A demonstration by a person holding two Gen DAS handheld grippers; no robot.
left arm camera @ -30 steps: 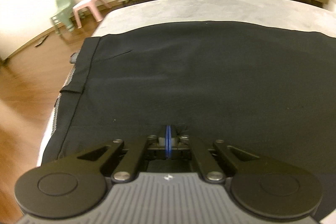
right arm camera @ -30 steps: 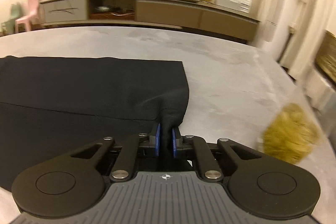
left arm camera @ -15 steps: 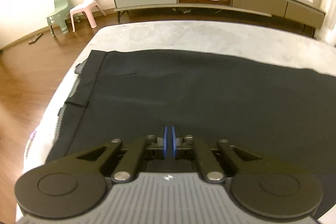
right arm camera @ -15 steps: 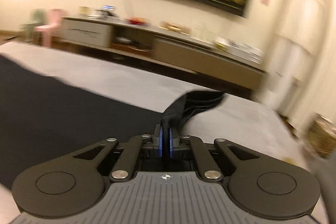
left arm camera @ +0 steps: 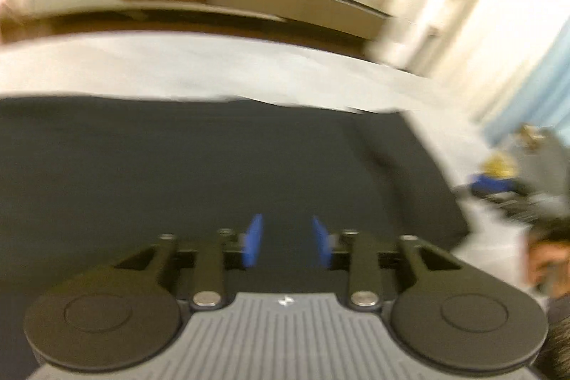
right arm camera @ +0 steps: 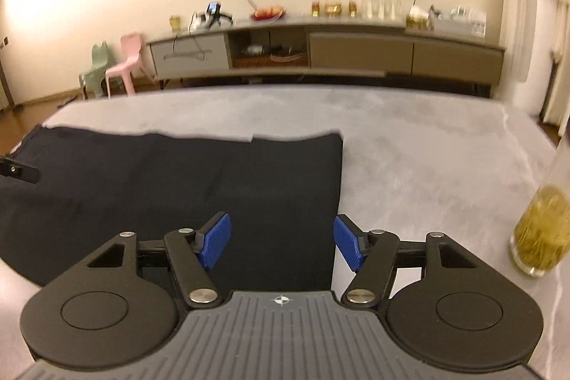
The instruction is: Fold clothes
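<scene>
A black garment (right arm camera: 199, 173) lies folded flat on the grey surface (right arm camera: 427, 138), its right edge running straight down toward me. My right gripper (right arm camera: 281, 241) hovers open over that right edge, nothing between its blue pads (right arm camera: 213, 239). In the blurred left wrist view the same black garment (left arm camera: 178, 159) fills the lower half, and my left gripper (left arm camera: 286, 244) stands open above it with nothing held. A black bit of the left gripper (right arm camera: 17, 170) pokes in at the left edge of the right wrist view.
A glass jar of yellow-green contents (right arm camera: 541, 230) stands on the surface at the right. A long low cabinet (right arm camera: 320, 52) lines the far wall, with two small plastic chairs (right arm camera: 114, 66) to its left. A person (left arm camera: 548, 269) shows at the right edge of the left wrist view.
Both grippers have let go of the garment and opened. The right one carried the garment's end over to the left, and it now lies folded. The left camera swung right.
</scene>
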